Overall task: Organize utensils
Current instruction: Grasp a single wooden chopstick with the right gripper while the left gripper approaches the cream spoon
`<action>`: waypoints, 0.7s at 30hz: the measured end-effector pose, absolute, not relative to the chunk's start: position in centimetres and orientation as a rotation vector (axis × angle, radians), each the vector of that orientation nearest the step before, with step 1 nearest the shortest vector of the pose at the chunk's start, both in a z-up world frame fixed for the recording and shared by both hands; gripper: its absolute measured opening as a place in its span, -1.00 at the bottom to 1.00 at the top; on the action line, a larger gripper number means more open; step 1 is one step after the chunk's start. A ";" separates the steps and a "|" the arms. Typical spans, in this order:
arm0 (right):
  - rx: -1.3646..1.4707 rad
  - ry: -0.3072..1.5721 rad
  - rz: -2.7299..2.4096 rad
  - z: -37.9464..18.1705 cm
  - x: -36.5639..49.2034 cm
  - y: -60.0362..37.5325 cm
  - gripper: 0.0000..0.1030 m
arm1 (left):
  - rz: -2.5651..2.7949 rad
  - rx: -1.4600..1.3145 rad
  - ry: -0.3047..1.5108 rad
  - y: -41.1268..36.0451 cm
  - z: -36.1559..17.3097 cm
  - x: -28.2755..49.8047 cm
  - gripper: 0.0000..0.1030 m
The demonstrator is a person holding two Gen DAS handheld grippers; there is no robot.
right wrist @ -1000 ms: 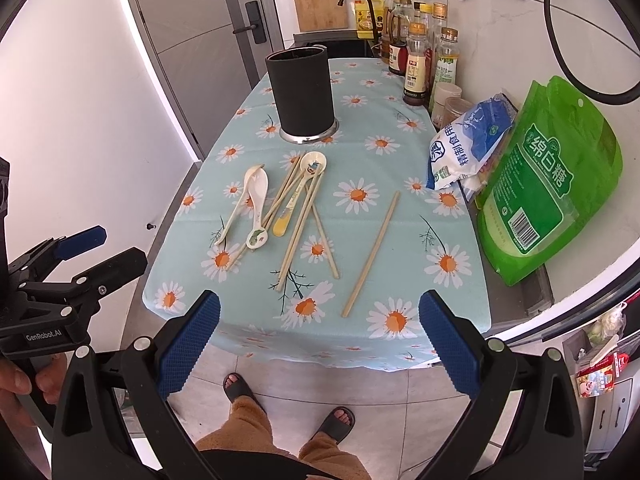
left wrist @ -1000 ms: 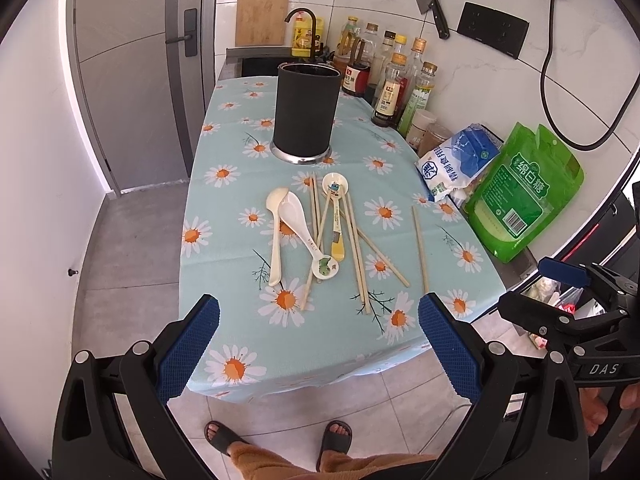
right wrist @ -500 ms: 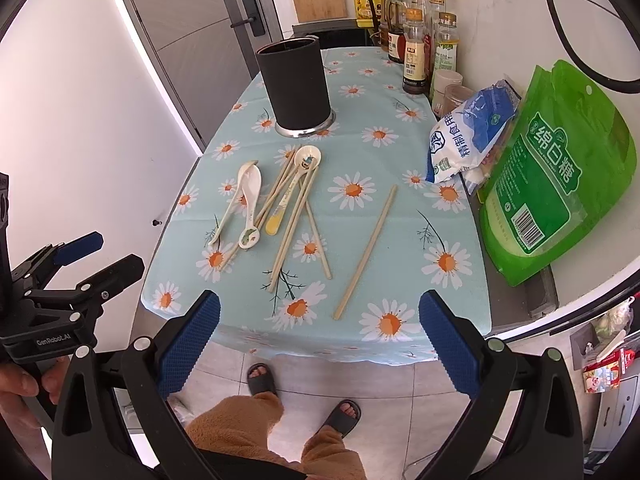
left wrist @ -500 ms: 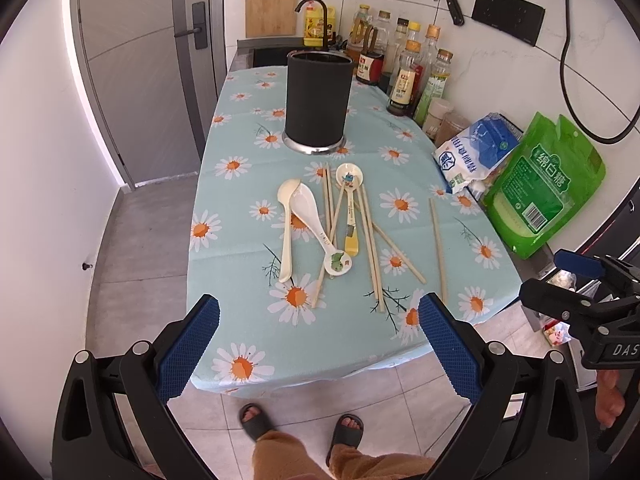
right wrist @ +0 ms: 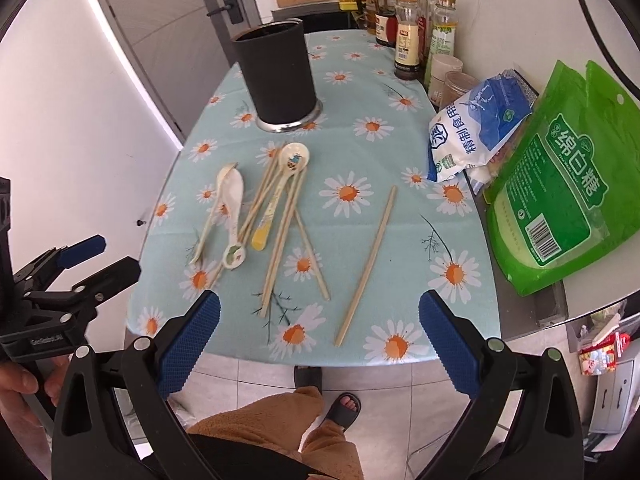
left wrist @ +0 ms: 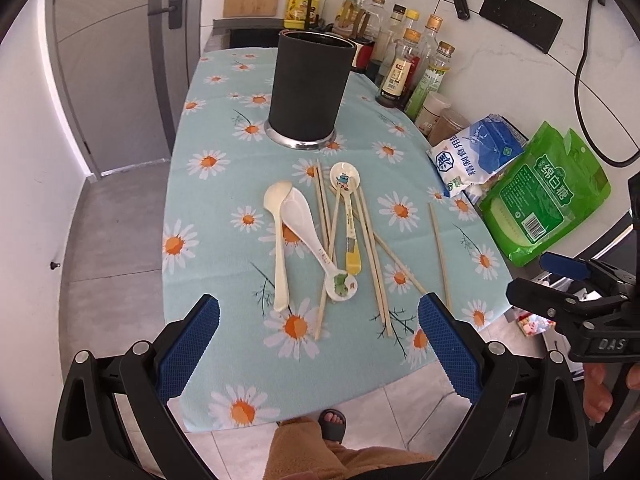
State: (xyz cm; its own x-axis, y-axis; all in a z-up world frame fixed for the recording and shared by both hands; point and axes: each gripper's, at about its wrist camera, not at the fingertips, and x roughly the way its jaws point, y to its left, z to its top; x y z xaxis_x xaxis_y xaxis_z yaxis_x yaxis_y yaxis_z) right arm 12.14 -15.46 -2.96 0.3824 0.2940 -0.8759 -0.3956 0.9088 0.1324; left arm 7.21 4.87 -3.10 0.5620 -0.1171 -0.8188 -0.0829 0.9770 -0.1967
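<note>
A tall black utensil holder (left wrist: 310, 88) (right wrist: 278, 76) stands upright at the far middle of the daisy tablecloth (left wrist: 208, 208) (right wrist: 400, 240). In front of it lie a cream spoon (left wrist: 280, 240), a white spoon (left wrist: 308, 236) (right wrist: 234, 216), a yellow-handled spoon (left wrist: 346, 216) (right wrist: 280, 196) and several wooden chopsticks (left wrist: 374, 256) (right wrist: 280, 248). One chopstick (left wrist: 439, 252) (right wrist: 366, 264) lies apart on the right. My left gripper (left wrist: 318, 346) hangs open above the table's near edge, empty. My right gripper (right wrist: 320, 346) is open and empty over the near right edge.
Sauce and oil bottles (left wrist: 400, 68) (right wrist: 408, 36) line the far right wall. A white-blue bag (left wrist: 476, 152) (right wrist: 476, 128) and a green bag (left wrist: 544, 192) (right wrist: 568, 184) lie along the right side. A person's slippered feet (right wrist: 340, 400) stand below the near edge.
Both grippers have moved forward toward the table, so the utensils and holder look larger and nearer. Nothing on the table has moved.
</note>
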 end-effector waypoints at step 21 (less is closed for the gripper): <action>0.044 1.571 0.185 -12.2 24.2 -14.8 -0.01 | -0.197 -0.184 1.142 9.3 -8.6 13.1 0.87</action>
State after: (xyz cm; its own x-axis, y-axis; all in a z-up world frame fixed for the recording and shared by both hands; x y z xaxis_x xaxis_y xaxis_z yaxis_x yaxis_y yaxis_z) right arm 24.24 -14.75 -12.17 -0.0106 0.1452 -0.9893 -0.0890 0.9853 0.1456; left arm 13.13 9.25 -8.57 0.4020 -0.2483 -0.8814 0.0615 0.9677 -0.2445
